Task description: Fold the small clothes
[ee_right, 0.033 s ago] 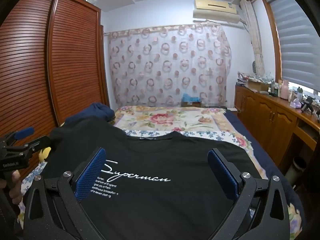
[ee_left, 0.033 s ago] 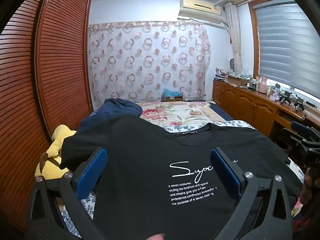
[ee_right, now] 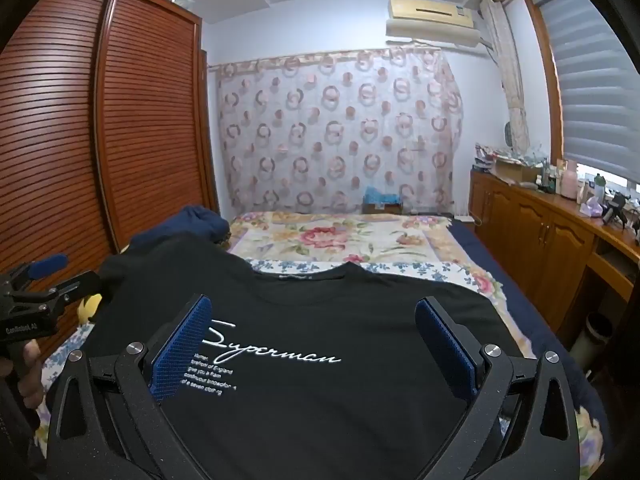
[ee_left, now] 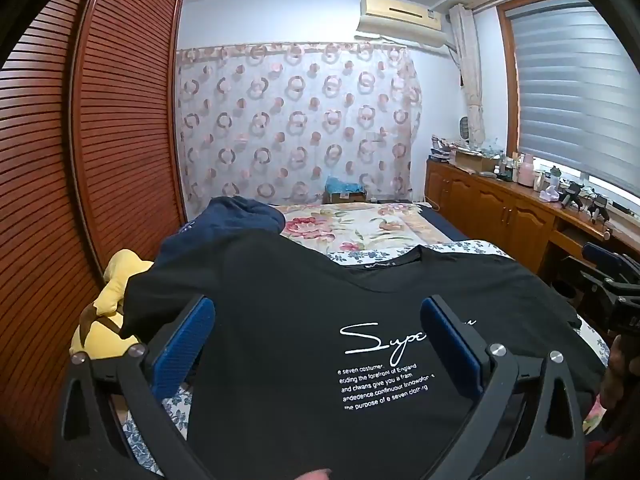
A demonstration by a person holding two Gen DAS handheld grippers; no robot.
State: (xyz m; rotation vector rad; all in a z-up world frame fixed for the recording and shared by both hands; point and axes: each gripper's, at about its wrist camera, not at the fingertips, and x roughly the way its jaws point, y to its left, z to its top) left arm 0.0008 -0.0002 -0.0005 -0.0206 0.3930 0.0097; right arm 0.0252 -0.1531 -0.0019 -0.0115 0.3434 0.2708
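A black T-shirt (ee_left: 288, 320) with white "Superman" script lies spread face up on the bed, collar pointing away; it also shows in the right wrist view (ee_right: 320, 400). My left gripper (ee_left: 316, 344) is open, its blue pads wide apart above the shirt's left half. My right gripper (ee_right: 314, 346) is open above the shirt's middle, holding nothing. The left gripper shows at the left edge of the right wrist view (ee_right: 40, 284); the right gripper shows at the right edge of the left wrist view (ee_left: 612, 272).
A navy garment (ee_left: 236, 220) lies beyond the shirt's left sleeve. A yellow plush toy (ee_left: 108, 304) sits at the bed's left edge by the louvred wardrobe (ee_left: 80, 160). A floral bedspread (ee_right: 340, 236) covers the far bed. Wooden cabinets (ee_right: 552, 240) with clutter run along the right.
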